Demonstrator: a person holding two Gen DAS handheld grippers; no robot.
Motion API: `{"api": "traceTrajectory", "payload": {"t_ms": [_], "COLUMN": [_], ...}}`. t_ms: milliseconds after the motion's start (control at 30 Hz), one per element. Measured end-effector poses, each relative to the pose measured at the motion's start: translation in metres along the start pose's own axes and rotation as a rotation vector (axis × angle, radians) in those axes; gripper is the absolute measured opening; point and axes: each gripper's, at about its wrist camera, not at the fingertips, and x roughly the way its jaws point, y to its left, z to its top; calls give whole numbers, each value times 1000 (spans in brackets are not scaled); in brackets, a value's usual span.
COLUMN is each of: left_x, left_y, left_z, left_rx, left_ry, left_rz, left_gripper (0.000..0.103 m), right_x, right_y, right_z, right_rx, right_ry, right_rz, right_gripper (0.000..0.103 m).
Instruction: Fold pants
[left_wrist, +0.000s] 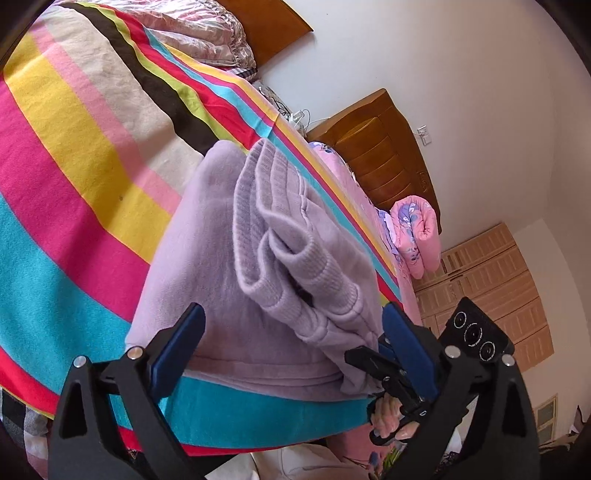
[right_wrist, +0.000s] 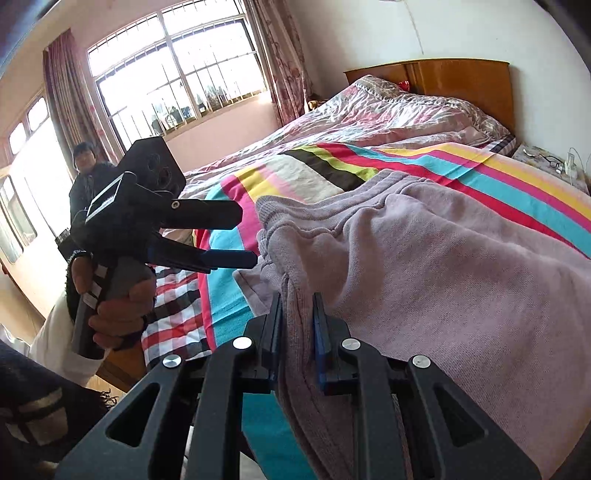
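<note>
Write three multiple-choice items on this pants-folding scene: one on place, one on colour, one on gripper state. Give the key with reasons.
1. Where do the pants lie?
A. on the striped blanket
B. on the floor
C. on a chair

2. What colour are the pants?
A. black
B. pale lilac
C. green

3. How is the right gripper?
A. open, clear of cloth
B. shut on the pants
C. out of view

Key: 1 A, the lilac cloth rests on the blanket's stripes. 2 B, both views show pale purple knit. 3 B, its fingers pinch a bunched fold, while the left gripper stands open.
</note>
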Motion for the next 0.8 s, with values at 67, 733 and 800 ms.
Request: {"api": "traceTrajectory", "payload": {"t_ms": [67,733,800], "left_x": [17,48,49], "left_y": [-3,-139,-161], "left_z": [13,58,61], "left_rx": [2,192,209], "left_ry": [31,87,94], "left_rz": [-16,60,41], "left_gripper": [97,21,21], "right_x": [-4,-119,-115], "right_y": [0,-4,-12], "right_z": [0,-131,-127], "right_rx": [2,147,194], "right_ry": [-23,-50,-93], "right_rz": [10,-658,-688], "right_gripper": [15,89,89]}}
